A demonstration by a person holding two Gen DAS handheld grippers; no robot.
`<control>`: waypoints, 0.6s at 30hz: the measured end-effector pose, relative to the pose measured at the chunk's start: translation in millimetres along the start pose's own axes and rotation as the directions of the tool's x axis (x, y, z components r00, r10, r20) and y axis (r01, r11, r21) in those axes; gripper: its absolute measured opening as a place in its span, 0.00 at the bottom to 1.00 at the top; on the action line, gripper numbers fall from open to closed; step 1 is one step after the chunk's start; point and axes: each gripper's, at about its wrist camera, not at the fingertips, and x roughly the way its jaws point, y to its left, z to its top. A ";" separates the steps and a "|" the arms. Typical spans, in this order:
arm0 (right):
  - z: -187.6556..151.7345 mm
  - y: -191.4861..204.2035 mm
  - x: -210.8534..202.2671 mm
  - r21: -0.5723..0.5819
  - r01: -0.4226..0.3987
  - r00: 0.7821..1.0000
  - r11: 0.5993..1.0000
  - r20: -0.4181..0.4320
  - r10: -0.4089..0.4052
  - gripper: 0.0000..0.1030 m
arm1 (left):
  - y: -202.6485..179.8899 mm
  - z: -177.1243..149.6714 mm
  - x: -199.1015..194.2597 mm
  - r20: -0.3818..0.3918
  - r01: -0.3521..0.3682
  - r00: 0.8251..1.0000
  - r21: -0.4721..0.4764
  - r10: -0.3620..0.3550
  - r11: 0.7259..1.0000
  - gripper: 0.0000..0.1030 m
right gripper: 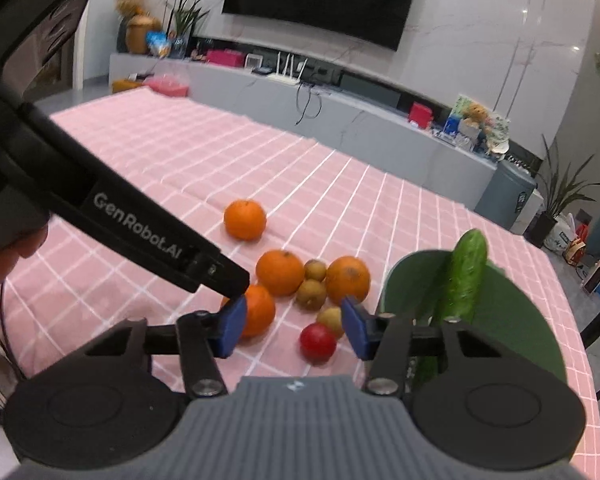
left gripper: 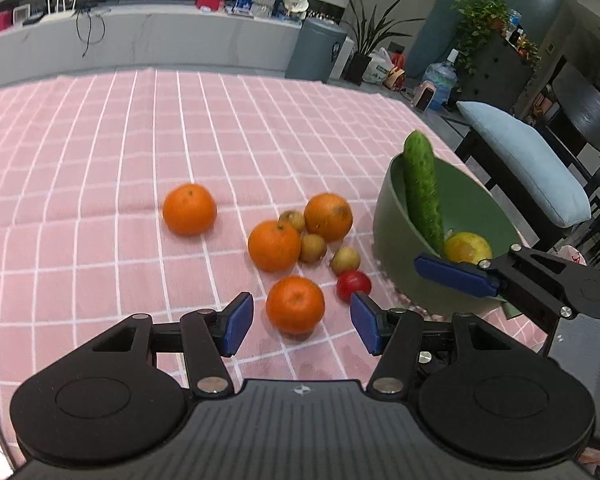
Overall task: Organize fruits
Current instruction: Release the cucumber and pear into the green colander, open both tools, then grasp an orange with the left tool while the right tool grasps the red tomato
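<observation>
Several oranges, three small brown fruits [left gripper: 312,247] and a red fruit [left gripper: 354,285] lie clustered on the pink checked cloth. My left gripper [left gripper: 302,325] is open, with the nearest orange [left gripper: 295,304] just ahead, between its blue pads and untouched. My right gripper [right gripper: 294,329] is open above the red fruit [right gripper: 318,342], its pads clear of it. One of its blue fingers [left gripper: 456,276] shows over the green bowl's rim [left gripper: 388,200]. The bowl holds an upright cucumber [left gripper: 422,192] and a yellow fruit [left gripper: 468,246].
A lone orange [left gripper: 189,209] sits apart to the left. The table's edge runs just right of the bowl [right gripper: 512,320], with a cushioned chair [left gripper: 532,160] beyond. The left gripper's black body [right gripper: 140,232] crosses the right wrist view. A low cabinet lines the far wall.
</observation>
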 end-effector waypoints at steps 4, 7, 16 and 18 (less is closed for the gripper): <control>-5.3 6.7 14.5 -0.050 0.014 0.999 0.999 -0.052 -0.017 0.37 | 2.9 -4.8 6.5 -0.013 0.011 1.000 -0.005 -0.011 1.000 0.64; -8.1 11.6 22.1 -0.085 0.036 0.996 0.996 -0.075 -0.042 0.37 | 2.4 -6.2 14.8 -0.026 0.010 1.000 -0.009 -0.010 1.000 0.64; -13.3 19.9 38.0 -0.156 0.094 0.988 0.983 -0.103 -0.111 0.36 | -3.0 -4.6 37.7 -0.057 -0.011 0.998 -0.003 0.011 1.000 0.63; -14.3 21.3 41.8 -0.175 0.105 0.987 0.979 -0.105 -0.125 0.36 | -3.0 -4.4 40.9 -0.063 -0.019 0.998 0.003 0.019 1.000 0.57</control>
